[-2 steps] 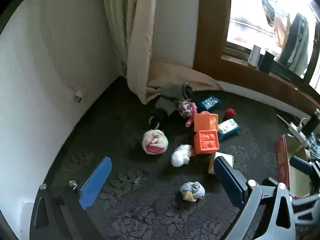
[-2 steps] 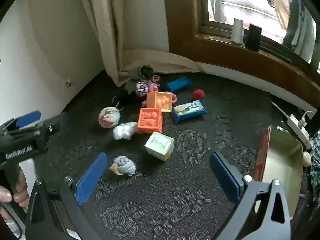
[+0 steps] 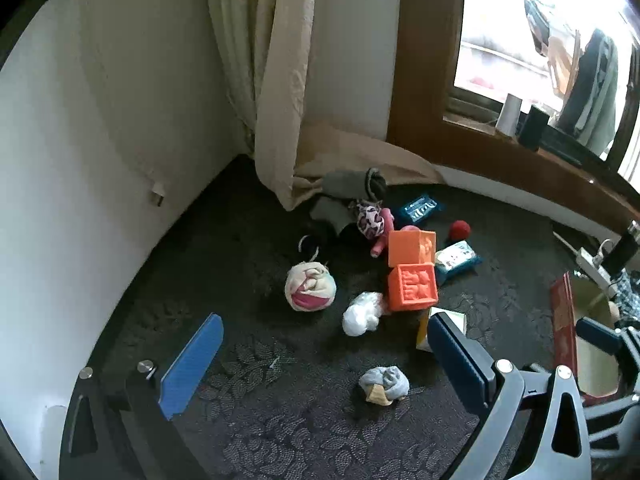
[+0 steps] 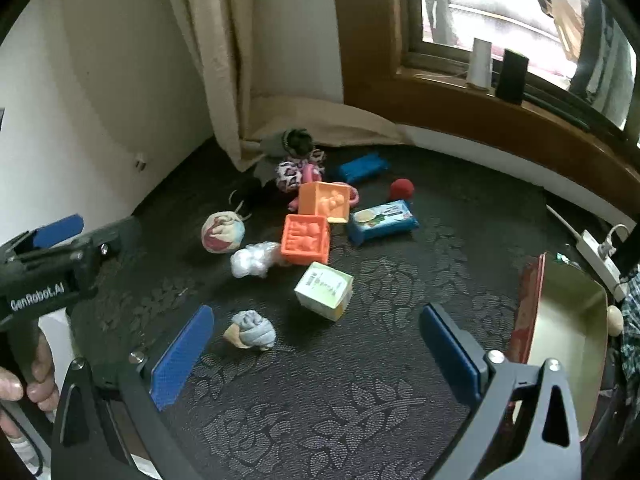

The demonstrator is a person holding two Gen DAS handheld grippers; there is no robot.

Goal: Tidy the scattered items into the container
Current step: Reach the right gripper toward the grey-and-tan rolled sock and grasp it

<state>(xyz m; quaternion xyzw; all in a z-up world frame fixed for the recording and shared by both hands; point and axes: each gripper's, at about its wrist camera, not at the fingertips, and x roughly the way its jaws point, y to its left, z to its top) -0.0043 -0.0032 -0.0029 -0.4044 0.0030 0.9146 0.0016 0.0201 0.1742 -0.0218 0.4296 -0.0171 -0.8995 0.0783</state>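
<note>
Scattered items lie on a dark patterned carpet: a grey sock ball (image 3: 384, 385) (image 4: 252, 330), a white wad (image 3: 362, 314) (image 4: 256, 259), a pink-white ball (image 3: 310, 286) (image 4: 222, 232), two orange cubes (image 3: 412, 286) (image 4: 306, 238), a pale green box (image 4: 324, 290), a blue packet (image 4: 382, 222) and a red ball (image 4: 401, 189). The container (image 4: 568, 316), a red-sided tray with a pale inside, stands at the right. My left gripper (image 3: 320, 360) is open and empty above the sock ball. My right gripper (image 4: 316, 352) is open and empty above bare carpet.
A curtain (image 3: 276, 100) hangs in the corner, with dark socks and a leopard-print sock (image 3: 370, 220) at its foot. A wooden window sill (image 4: 500, 120) runs along the back. A white power strip (image 4: 600, 256) lies beyond the tray. White wall on the left.
</note>
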